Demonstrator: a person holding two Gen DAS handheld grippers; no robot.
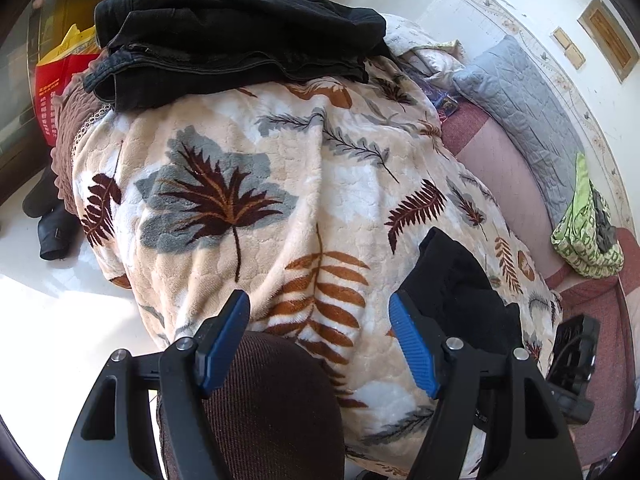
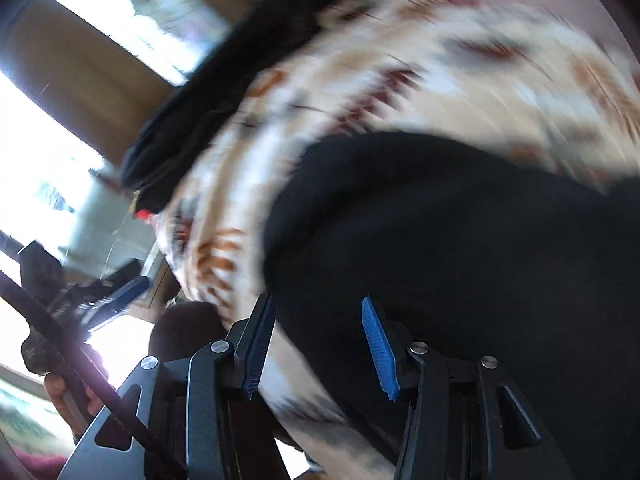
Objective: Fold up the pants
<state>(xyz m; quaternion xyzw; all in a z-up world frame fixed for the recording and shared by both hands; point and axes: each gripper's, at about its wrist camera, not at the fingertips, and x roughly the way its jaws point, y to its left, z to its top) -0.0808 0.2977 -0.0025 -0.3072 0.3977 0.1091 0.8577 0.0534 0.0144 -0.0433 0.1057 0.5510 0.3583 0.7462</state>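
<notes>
Pants were the business here, and there were two dark heaps of cloth on the bed. The folded black denim pants (image 1: 236, 40) sat stacked at the far end of the cream fleece blanket with brown and grey leaf prints (image 1: 248, 184), well ahead of the left tongs (image 1: 320, 336) and a touch to their left. The long edge of that stack ran crosswise to the way those tongs pointed. The left tongs hovered with their blue pads (image 1: 414, 346) well apart and nothing between them, only blanket and a dark brown ribbed cloth (image 1: 272, 400) below.

Nearer in, a soft black garment (image 1: 456, 276) lay crumpled just ahead and right of the left tongs. The right-hand view was smeared with motion, but that black garment (image 2: 460, 240) filled the space directly in front of the right tongs (image 2: 316, 344). Their pads stood apart, not pressing on anything, the cloth just beyond their tips.

By my reading the right tongs were far the nearer to that loose garment; its long axis could not be told from the blur. The left tongs' holder (image 2: 92, 300) showed off to the right tongs' left.
</notes>
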